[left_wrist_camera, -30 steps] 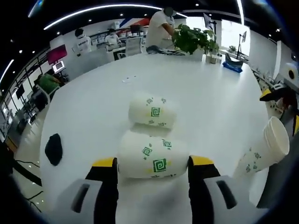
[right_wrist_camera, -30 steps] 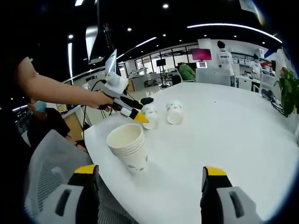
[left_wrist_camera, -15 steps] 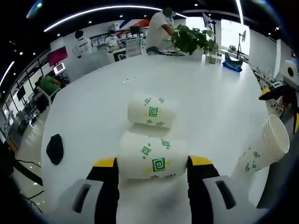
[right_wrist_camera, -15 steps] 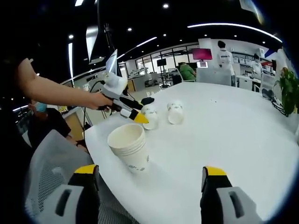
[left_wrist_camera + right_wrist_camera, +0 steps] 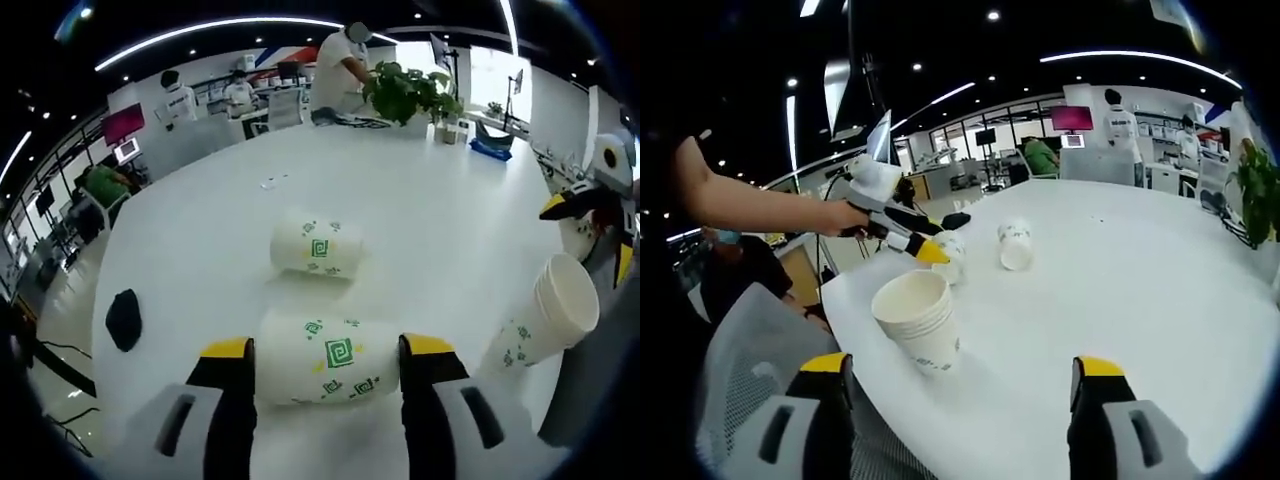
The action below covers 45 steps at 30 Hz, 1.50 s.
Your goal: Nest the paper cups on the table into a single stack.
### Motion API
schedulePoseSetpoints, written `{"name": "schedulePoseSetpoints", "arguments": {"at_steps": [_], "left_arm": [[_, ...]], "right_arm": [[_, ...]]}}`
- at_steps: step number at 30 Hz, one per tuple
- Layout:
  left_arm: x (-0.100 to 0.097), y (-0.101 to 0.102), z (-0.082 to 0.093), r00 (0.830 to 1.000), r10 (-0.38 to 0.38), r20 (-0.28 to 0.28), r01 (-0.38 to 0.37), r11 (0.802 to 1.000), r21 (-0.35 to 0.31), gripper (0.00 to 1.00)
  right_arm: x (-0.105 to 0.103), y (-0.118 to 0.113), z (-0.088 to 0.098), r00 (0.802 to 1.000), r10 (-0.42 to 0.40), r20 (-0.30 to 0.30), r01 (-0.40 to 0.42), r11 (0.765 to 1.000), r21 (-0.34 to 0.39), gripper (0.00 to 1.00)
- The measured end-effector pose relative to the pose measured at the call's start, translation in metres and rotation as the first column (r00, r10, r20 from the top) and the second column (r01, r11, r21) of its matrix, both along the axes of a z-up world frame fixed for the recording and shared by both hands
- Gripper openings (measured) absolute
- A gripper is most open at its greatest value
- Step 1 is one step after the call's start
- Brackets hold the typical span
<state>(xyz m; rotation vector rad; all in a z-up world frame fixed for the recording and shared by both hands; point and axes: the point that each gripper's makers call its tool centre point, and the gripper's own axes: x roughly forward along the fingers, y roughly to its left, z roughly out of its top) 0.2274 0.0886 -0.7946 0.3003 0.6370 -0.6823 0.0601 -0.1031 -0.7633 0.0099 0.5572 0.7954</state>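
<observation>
The left gripper (image 5: pixel 327 362) pinches a white, green-patterned paper cup (image 5: pixel 325 356) sideways for nesting into the upright stack of white cups (image 5: pixel 920 322). The right gripper (image 5: pixel 958 392) hangs spread and empty above the white bench (image 5: pixel 1120 290).

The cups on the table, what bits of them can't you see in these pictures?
- Held cup, left gripper view: both ends hidden behind the left tool.
- Cup stack, right gripper view: the count of nested cups is too blurred to tell.
- Far cup, right gripper view: its print is too small to read.
</observation>
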Motion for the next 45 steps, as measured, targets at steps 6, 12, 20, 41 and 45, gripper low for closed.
{"name": "schedulePoseSetpoints", "arguments": {"at_steps": [6, 12, 20, 41, 45], "left_arm": [[-0.011, -0.003, 0.014, 1.000, -0.026, 0.013, 0.026, 0.999, -0.019, 0.56], [-0.021, -0.007, 0.039, 0.999, -0.031, 0.038, 0.033, 0.998, -0.054, 0.56], [-0.041, -0.019, 0.069, 0.996, -0.052, 0.072, 0.058, 0.995, -0.086, 0.56], [-0.098, -0.050, 0.124, 0.966, -0.193, 0.173, 0.217, 0.966, -0.137, 0.56], [-0.114, -0.063, 0.128, 0.946, -0.261, 0.191, 0.290, 0.946, -0.144, 0.56]], "right_arm": [[0.003, -0.003, 0.004, 1.000, -0.020, 0.004, 0.020, 1.000, 0.022, 0.90], [0.006, -0.005, 0.011, 0.999, -0.038, 0.010, 0.038, 0.998, 0.057, 0.88], [0.008, -0.004, 0.021, 0.999, -0.042, 0.010, 0.041, 0.996, 0.077, 0.87], [0.004, 0.026, 0.060, 0.996, 0.037, -0.080, -0.018, 0.974, 0.226, 0.67], [0.004, 0.030, 0.065, 0.994, 0.043, -0.101, -0.017, 0.969, 0.247, 0.66]]}}
